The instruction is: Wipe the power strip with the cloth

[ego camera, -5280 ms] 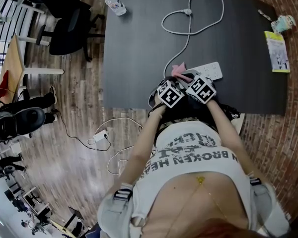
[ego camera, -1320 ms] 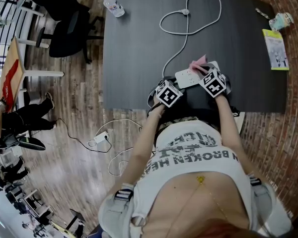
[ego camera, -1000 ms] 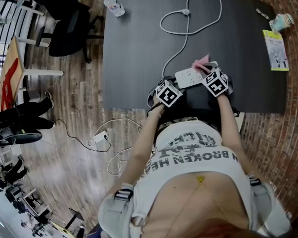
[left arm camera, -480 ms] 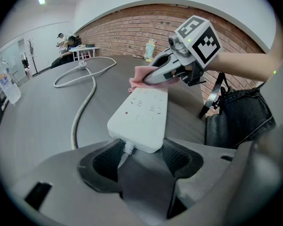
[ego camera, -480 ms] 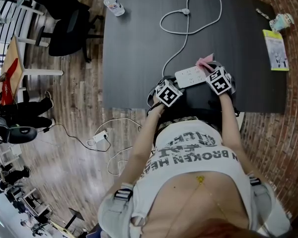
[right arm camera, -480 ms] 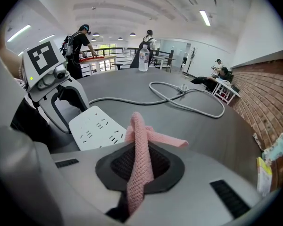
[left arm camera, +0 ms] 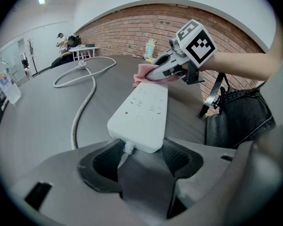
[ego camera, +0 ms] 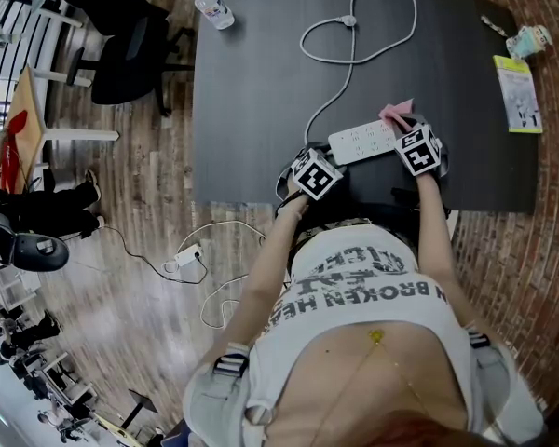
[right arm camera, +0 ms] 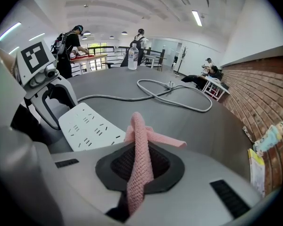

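On the dark counter (ego camera: pixel 252 91), the left tool (left arm camera: pixel 140 157) pinches the cable end of the white power strip (ego camera: pixel 361 142) while the right tool (right arm camera: pixel 140 166) — clamped on the pink cloth (right arm camera: pixel 139 140) — has slid from mid-strip to the far end, so this wiping pass looks nearly done.

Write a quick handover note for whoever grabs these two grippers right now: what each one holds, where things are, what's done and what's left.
Left gripper: shut on the power strip at the end where its cord comes out, near the table's front edge.
Right gripper: shut on the pink cloth, which sits at the strip's far end.
Done: both things are in hand; how much of the strip is already wiped does not show.
Left: probably draw the cloth along the socket face toward the cord end, then set both down.
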A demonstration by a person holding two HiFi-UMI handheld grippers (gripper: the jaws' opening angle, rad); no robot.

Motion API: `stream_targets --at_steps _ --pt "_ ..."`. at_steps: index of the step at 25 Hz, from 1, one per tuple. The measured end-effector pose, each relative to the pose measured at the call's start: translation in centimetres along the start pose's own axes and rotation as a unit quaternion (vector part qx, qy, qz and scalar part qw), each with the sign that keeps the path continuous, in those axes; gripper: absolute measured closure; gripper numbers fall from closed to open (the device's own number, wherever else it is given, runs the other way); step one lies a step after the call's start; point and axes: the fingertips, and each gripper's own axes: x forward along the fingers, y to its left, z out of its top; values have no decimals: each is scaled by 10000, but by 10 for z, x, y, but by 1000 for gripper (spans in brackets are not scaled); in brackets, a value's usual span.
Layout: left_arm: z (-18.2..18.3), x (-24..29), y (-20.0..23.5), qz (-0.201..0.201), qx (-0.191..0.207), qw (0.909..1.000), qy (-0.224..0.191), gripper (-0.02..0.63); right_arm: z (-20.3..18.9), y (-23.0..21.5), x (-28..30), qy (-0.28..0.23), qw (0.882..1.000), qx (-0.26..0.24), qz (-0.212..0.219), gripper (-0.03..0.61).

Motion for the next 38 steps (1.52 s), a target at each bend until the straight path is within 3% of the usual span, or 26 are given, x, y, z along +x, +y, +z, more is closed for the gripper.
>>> stream_targets --at_steps 6,15,21,38 --pt "0 1 0 2 3 10000 7 356 0 0 0 -27 9999 45 -85 561" --pt "0 0 1 2 11 10000 -13 356 -14 -24 -7 150 9977 43 -667 561" --pt "0 -1 1 -1 2 10000 -15 356 -16 -27 -7 38 9976 312 -613 561" --pt "-1 1 1 1 6 10000 -12 356 -17 -27 -7 -56 9972 321 -680 562"
